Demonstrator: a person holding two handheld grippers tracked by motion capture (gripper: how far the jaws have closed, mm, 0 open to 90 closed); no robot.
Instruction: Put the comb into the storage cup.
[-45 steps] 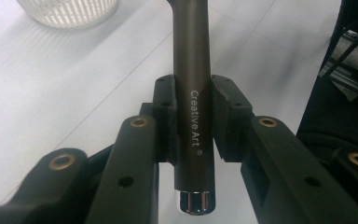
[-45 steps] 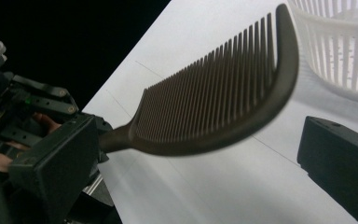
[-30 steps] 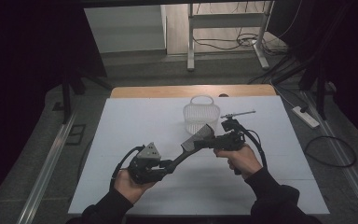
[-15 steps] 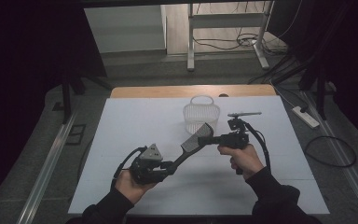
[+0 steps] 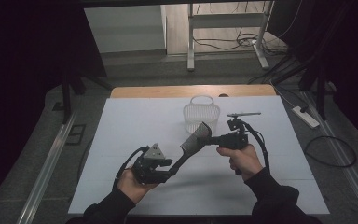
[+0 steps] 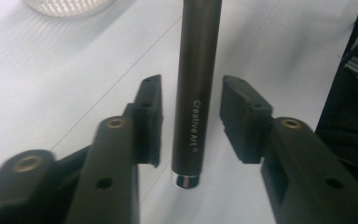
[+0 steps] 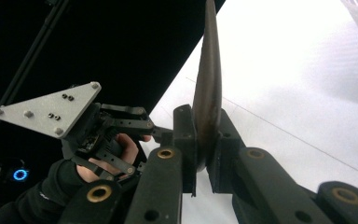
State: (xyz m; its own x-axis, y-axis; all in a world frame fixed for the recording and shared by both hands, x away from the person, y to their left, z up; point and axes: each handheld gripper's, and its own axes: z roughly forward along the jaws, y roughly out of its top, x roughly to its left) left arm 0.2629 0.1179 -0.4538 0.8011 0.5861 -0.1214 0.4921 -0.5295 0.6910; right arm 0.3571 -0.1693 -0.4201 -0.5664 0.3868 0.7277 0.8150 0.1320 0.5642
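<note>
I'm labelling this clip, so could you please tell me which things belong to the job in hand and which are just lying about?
In the job:
- brush, clamped by the right gripper
- left gripper, jaws open around the handle
- basket, perhaps

Lying about:
- power strip
- floor cables
- frame legs

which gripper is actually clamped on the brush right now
The right gripper: its jaws are shut on the brush head. The left gripper is open, its pads standing clear on both sides of the handle.
</note>
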